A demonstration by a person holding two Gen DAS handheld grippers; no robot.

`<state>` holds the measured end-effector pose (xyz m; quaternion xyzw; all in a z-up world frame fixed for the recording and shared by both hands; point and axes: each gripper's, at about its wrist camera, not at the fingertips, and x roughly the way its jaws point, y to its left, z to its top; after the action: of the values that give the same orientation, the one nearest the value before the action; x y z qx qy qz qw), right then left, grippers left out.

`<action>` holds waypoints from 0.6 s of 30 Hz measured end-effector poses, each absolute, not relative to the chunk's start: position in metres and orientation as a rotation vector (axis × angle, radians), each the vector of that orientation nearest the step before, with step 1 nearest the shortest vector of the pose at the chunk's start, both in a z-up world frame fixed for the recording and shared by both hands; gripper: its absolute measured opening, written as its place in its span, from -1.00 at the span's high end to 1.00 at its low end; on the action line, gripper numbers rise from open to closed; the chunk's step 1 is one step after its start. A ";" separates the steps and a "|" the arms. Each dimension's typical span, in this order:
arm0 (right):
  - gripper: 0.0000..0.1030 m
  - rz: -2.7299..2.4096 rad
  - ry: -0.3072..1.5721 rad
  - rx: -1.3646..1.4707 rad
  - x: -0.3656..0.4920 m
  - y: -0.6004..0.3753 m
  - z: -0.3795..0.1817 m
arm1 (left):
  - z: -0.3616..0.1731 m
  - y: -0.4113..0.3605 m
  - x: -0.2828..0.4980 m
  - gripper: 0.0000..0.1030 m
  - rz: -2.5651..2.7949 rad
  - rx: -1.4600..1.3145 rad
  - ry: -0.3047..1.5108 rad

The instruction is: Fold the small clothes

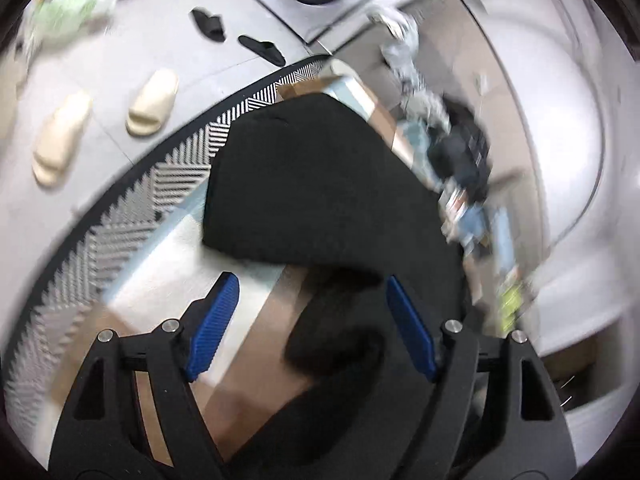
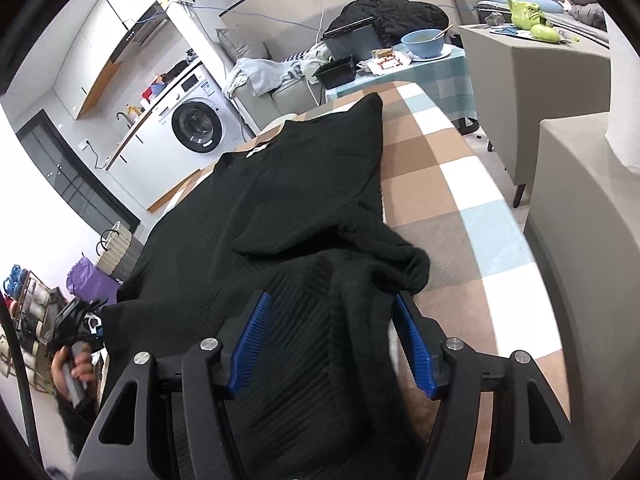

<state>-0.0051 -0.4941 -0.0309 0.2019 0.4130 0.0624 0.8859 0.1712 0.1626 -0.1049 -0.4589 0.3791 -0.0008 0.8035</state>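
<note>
A black ribbed knit garment [image 2: 280, 200] lies spread along a table covered with a brown, white and blue checked cloth [image 2: 460, 184]. One part is folded over near its lower end. My right gripper [image 2: 328, 300] stands open over the near hem. Bunched knit fills the space between its blue pads [image 2: 250, 340], with a sliver of table showing beside the right pad. In the blurred left wrist view the garment [image 1: 312, 176] crosses the checked cloth [image 1: 168, 292]. My left gripper [image 1: 311, 280] is open wide there, with a loose dark fold by its right pad [image 1: 412, 332]. A hand [image 2: 76, 368] holds it.
On the floor lie a zigzag rug [image 1: 180, 168], beige slippers [image 1: 152, 104] and black slippers [image 1: 262, 48]. A washing machine [image 2: 196, 124] stands at the back. Behind the table is a side table with a bowl [image 2: 424, 44], and grey upholstered seats [image 2: 560, 184] stand to the right.
</note>
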 end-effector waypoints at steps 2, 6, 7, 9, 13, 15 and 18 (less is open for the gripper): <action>-0.25 0.135 0.862 0.423 -0.005 -0.493 -0.032 | -0.108 0.166 0.176 -0.42 -0.003 -1.031 0.766; -0.29 0.141 0.862 0.434 -0.004 -0.492 -0.033 | -0.114 0.174 0.191 -0.40 0.059 -1.048 0.754; -0.29 0.143 0.863 0.438 -0.004 -0.491 -0.034 | -0.115 0.174 0.196 -0.21 0.078 -1.043 0.754; -0.30 0.143 0.863 0.441 -0.003 -0.490 -0.035 | -0.115 0.176 0.203 0.47 0.149 -0.997 0.768; -0.31 0.133 0.869 0.456 -0.002 -0.493 -0.037 | -0.111 0.173 0.228 0.94 0.239 -0.914 0.795; -0.31 0.113 0.878 0.472 -0.003 -0.495 -0.040 | -0.092 0.161 0.239 0.94 0.254 -0.779 0.755; -0.31 0.107 0.876 0.481 -0.005 -0.497 -0.041 | -0.051 0.125 0.256 0.94 0.228 -0.556 0.682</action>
<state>-0.0053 -0.4965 -0.0411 0.2306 0.4197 0.0514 0.8764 0.2560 0.1248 -0.0506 -0.2686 0.3296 0.1101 0.8984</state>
